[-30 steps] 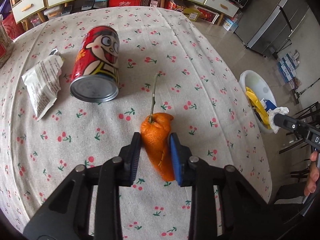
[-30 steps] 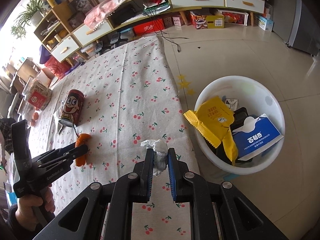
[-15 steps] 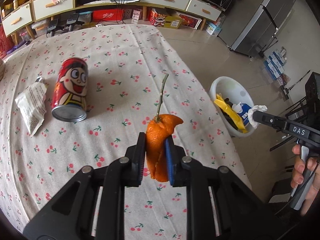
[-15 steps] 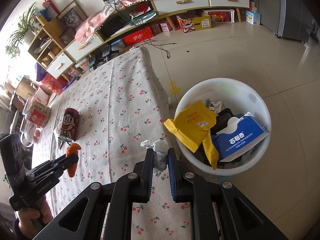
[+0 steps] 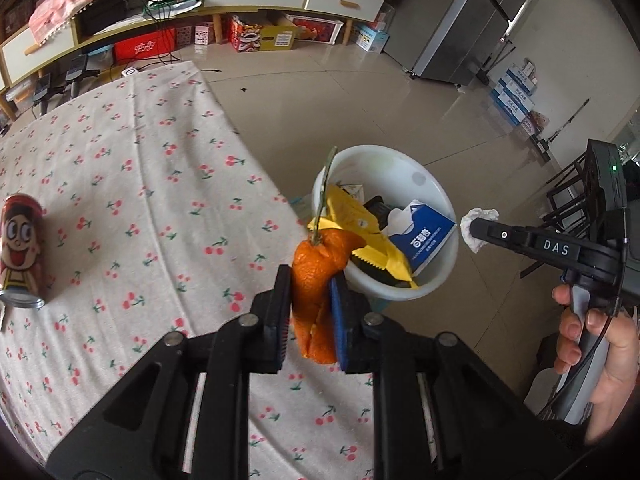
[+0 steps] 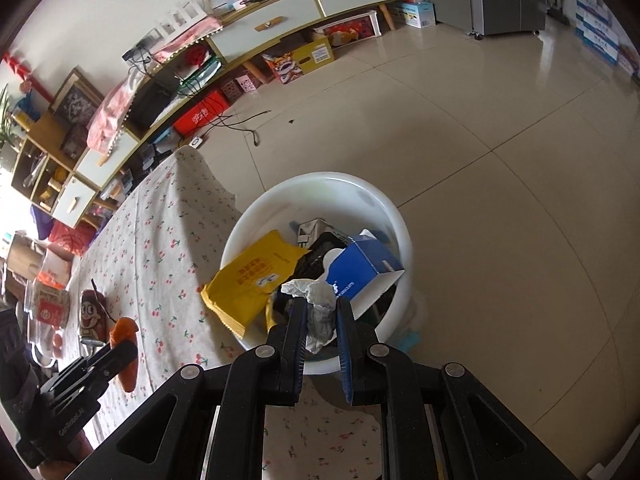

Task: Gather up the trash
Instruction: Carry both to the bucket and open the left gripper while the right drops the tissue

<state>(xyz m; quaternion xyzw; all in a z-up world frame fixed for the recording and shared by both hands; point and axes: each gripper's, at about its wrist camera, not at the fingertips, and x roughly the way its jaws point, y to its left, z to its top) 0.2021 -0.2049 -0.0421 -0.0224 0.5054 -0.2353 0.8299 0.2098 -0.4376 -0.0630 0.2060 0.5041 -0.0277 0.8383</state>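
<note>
Between the blue pads of the left gripper [image 5: 310, 312] sits a strip of orange peel [image 5: 316, 292], clamped tight, its thin green stem [image 5: 323, 196] poking up past the jaws, and the whole piece hangs off the cloth near the table's edge. Over on the other side, the right gripper [image 6: 322, 330] is pinched shut on a crumpled white tissue [image 6: 318, 308], held right above the white trash basin [image 6: 394, 216] on the floor. Inside that basin: a yellow snack packet [image 6: 256, 276] leaning over the near rim, a blue tissue box [image 6: 364, 270], and some dark packaging underneath. A hand [image 5: 600, 344] wraps the handle of the right tool, seen from the left camera. Back on the cherry-print tablecloth [image 5: 132, 184], well apart from both grippers, a red cartoon can [image 5: 20, 252] lies on its side, silver end facing out. Beyond it all, a low cabinet [image 6: 288, 12] with white drawers lines the wall.
</note>
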